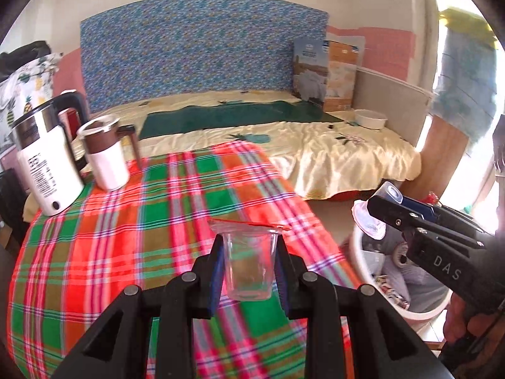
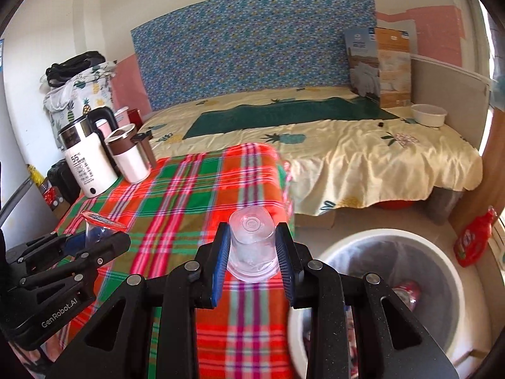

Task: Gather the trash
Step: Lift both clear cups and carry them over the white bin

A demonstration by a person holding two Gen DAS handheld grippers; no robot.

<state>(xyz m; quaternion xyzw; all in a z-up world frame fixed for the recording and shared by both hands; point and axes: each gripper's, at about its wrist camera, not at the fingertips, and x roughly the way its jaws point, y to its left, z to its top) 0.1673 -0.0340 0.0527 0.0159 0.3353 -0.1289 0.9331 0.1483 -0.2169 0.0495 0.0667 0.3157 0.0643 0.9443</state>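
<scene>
The white round plastic bin (image 2: 318,252) beside the plaid-covered tabletop (image 2: 189,195) already holds some trash. The right tool (image 2: 252,252) pinches an upturned clear plastic cup (image 2: 251,246); the left tool (image 1: 249,268) pinches a clear red-rimmed cup (image 1: 247,265). I judge both must yet be dropped in.

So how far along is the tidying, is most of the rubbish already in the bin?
Partly. The white round bin beside the table already holds some rubbish, including something red. In hand: the left gripper grips a clear plastic cup with a red rim, and the right gripper grips another clear plastic cup, tipped over. Neither is in the bin yet. On the plaid tablecloth I see no other loose rubbish.
</scene>
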